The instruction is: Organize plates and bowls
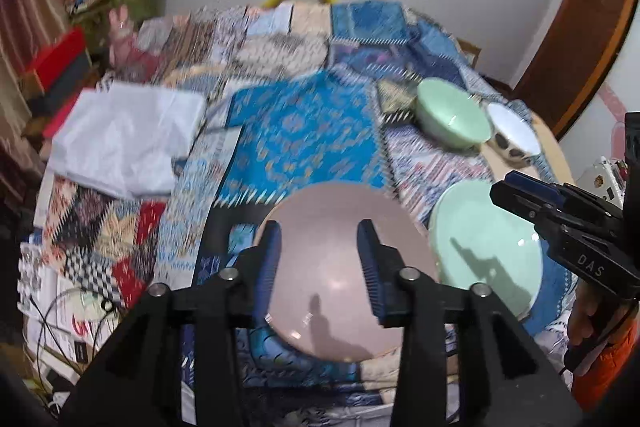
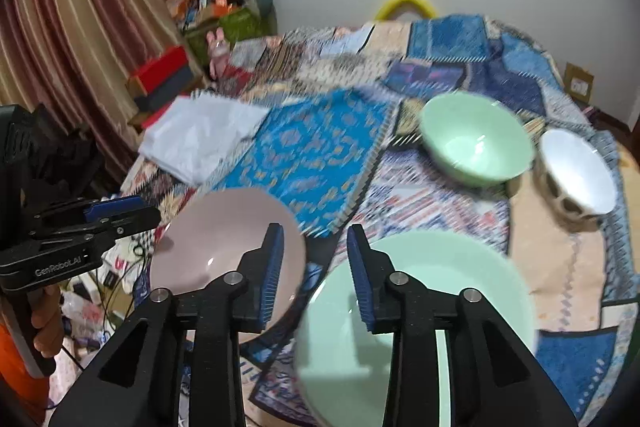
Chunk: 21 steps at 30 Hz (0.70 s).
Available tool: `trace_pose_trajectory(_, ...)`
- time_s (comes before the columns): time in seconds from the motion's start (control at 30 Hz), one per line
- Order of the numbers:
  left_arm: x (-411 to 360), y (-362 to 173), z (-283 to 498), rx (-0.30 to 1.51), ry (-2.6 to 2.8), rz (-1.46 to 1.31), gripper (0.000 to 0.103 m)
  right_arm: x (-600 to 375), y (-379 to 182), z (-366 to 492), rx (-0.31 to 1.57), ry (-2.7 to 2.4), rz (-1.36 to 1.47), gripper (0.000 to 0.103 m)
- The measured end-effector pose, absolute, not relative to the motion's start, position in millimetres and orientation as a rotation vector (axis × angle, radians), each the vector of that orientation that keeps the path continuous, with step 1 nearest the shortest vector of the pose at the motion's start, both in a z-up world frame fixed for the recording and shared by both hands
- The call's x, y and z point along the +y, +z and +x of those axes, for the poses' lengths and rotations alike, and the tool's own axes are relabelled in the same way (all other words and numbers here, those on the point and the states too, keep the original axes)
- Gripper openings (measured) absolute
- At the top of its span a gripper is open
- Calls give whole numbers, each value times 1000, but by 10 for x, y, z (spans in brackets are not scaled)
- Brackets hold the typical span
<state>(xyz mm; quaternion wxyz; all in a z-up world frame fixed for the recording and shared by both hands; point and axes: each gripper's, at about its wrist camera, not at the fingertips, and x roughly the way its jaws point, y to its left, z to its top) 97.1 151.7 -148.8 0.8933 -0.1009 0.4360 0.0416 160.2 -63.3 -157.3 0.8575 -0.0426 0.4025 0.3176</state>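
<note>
A pink plate lies on the patchwork quilt, straight under my left gripper. Its jaws are open and hover above the plate with nothing pinched. To the right lies a pale green plate, below my right gripper, also open and empty. Farther back right stand a green bowl and a white bowl with a patterned outside, side by side. In the right wrist view the pink plate sits left of the green plate. The left gripper shows at that view's left edge.
A white folded cloth lies at the back left of the quilt. Boxes and clutter pile by the striped curtain. Cables and papers lie off the near left edge. A hand in an orange sleeve holds the right gripper.
</note>
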Motion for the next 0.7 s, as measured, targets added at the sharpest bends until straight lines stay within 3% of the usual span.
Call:
trace_pose_trajectory(0.03, 1461, -1414, 993, 887, 79, -203, 45, -696, -1530, 1614, 833, 659, -82, 38)
trace_pose_trajectory(0.1, 1363, -1292, 1040, 858, 69, -198, 62, -821, -1459, 1650, 810, 638, -69, 45)
trace_pose_trajectory(0.17, 1275, -1198, 1109, 832, 69, -191, 72, -962, -1397, 1697, 785, 605, -59, 53)
trace_pose_trajectory(0.27, 1133, -1115, 1242, 817, 69, -144, 80, -1147, -1360, 1801, 771, 563, -51, 55)
trace_pose_trajectory(0.7, 700, -1206, 2104, 857, -7, -98, 81, -1646, -1503, 2436, 795, 431, 0, 55)
